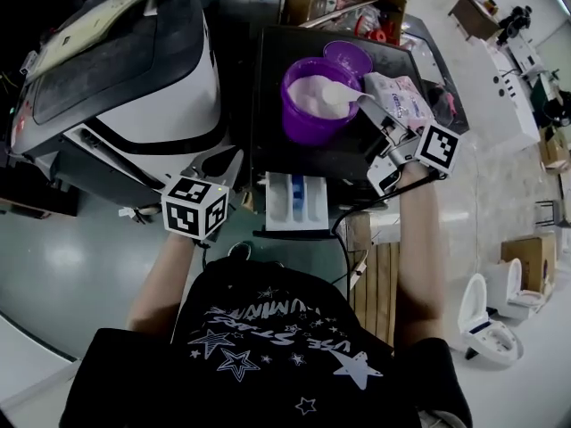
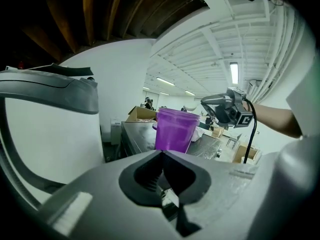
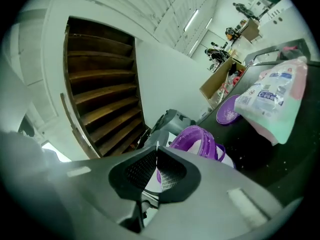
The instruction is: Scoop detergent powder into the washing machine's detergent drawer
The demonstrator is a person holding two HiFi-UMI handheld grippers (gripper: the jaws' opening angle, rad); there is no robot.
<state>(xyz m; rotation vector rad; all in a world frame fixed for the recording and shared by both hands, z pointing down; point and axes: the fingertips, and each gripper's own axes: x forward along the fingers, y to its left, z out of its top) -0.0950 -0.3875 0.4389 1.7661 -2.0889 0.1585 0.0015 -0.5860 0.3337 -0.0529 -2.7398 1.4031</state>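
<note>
A purple tub (image 1: pixel 306 105) of white powder stands on the black washing machine top (image 1: pixel 277 141). My right gripper (image 1: pixel 368 105) is shut on the handle of a white scoop (image 1: pixel 336 96), whose bowl rests at the powder's surface on the tub's right side. The white detergent drawer (image 1: pixel 294 201) is pulled out at the machine's front edge, below the tub. My left gripper (image 1: pixel 219 166) hangs shut and empty to the left of the drawer. From the left gripper (image 2: pixel 162 153) the tub (image 2: pixel 175 130) shows ahead. Past the right gripper (image 3: pixel 156 148) the tub (image 3: pixel 200 136) lies close.
The tub's purple lid (image 1: pixel 348 56) and a detergent bag (image 1: pixel 399 96) lie on the machine top behind and right of the tub. A cardboard box (image 1: pixel 343 3) stands at the back. Another white and black machine (image 1: pixel 125 69) fills the left. A cable hangs from the right gripper.
</note>
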